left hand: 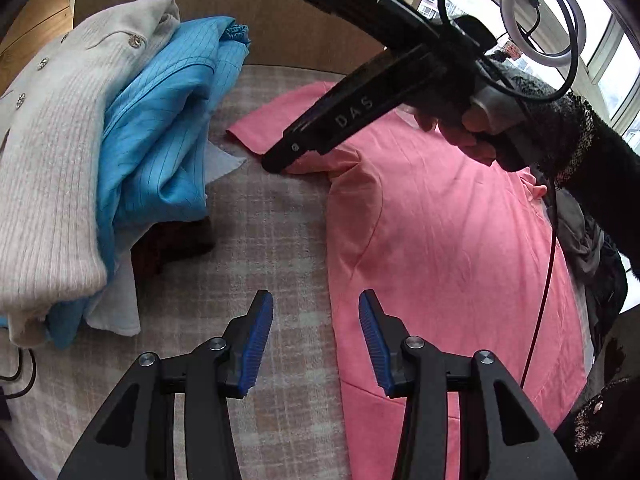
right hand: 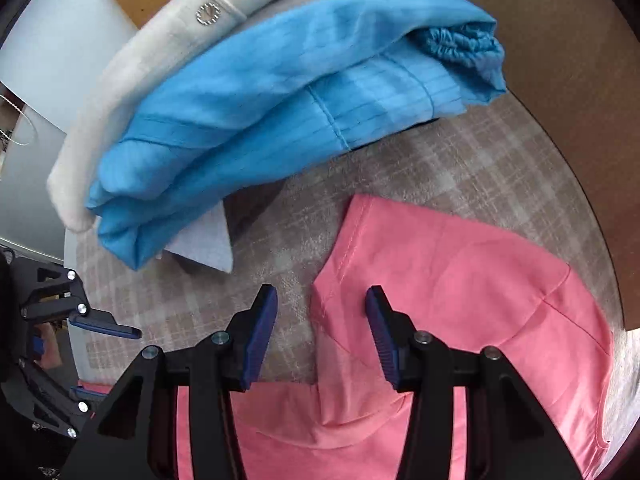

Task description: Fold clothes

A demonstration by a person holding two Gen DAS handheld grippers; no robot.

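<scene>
Left gripper point(left hand: 316, 336) hovering spread over shirt point(left hand: 440, 240) edge; right gripper point(right hand: 321, 332) angling down at sleeve point(right hand: 360, 248), fingers apart.

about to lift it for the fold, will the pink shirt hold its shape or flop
The thin pink cotton t-shirt will probably flop: it lies flat with soft wrinkles, and its sleeve creases easily. It looks light and may slide on the plaid tablecloth.

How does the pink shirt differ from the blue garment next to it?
The pink shirt lies spread flat; the blue garment is folded in a pile. Pink is plain; blue has fine stripes. A grey knit lies on the blue, nothing on the pink. Both rest on the checked cloth.
</scene>
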